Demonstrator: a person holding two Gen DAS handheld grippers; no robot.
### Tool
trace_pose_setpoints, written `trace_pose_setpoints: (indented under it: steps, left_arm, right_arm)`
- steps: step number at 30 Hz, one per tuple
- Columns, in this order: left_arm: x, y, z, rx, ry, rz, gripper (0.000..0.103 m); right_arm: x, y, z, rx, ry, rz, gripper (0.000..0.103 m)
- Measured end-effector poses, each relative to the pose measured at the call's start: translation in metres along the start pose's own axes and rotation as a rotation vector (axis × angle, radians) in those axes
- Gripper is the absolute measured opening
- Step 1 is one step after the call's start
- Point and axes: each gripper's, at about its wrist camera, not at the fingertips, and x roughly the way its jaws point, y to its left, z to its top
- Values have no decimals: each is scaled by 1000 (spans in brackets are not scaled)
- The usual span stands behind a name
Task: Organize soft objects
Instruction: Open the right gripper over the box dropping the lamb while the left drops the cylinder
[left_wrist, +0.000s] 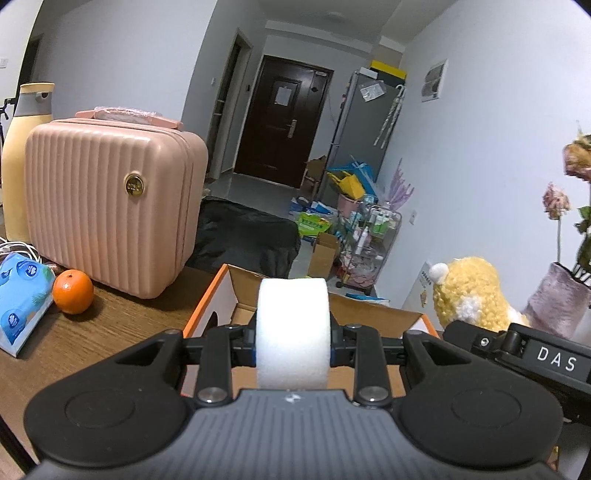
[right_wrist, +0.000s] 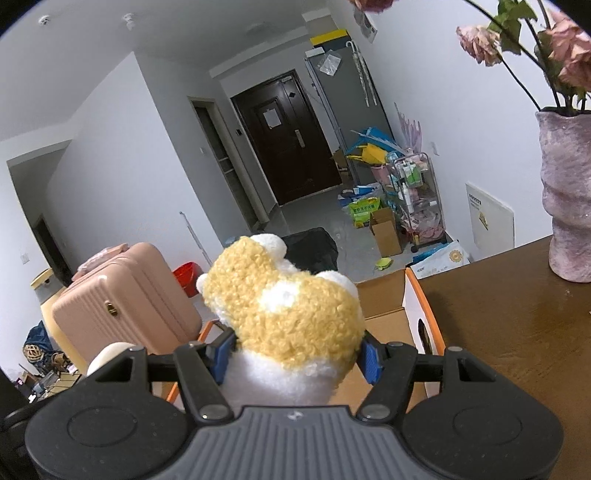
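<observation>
The white foam piece (left_wrist: 293, 332) stands upright, its long axis vertical, with its rounded top above the open cardboard box (left_wrist: 221, 295) on the wooden table (left_wrist: 122, 325); the left gripper (left_wrist: 293, 345) is clamped tight on its sides. The yellow-and-white plush toy (right_wrist: 286, 321) rises from the right gripper (right_wrist: 295, 356), head tilted up and away, white belly low, over the same box. Its blue pads (right_wrist: 370, 360) stand about half apart, pressed into the plush's flanks.

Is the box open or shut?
Open. The box has its flaps folded up, and its brown inside shows behind the foam.
</observation>
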Motion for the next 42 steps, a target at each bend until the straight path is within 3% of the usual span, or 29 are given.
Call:
trace_pose_setpoints:
  steps: [16,24,26,29,31,34,42]
  left_arm:
    - [63,-5,-14,53,78,110,30]
    - [75,-6,-22,70,92,140,30]
    - [76,-6,-23,69,97,138,30]
    - [73,-5,-22,66,91,151,57]
    - [71,-5,-22,72,70,186,84]
    - [66,-2,-21,58,44,221,103]
    - [58,3,-15,17,21,222,103]
  right_arm:
    - [66,-18,-9,81,56,-109,64]
    - [73,-19,-14,82,53,-121,65]
    - [74,-19,-14,73,62,-122,69]
    - [76,-17,-13,48,81,-128,79]
    - [73,-17,-12,46,67,-127,89]
    - [69,-19,-10,47,58,-128,101]
    - [61,-14,-8,60,46,-119,103]
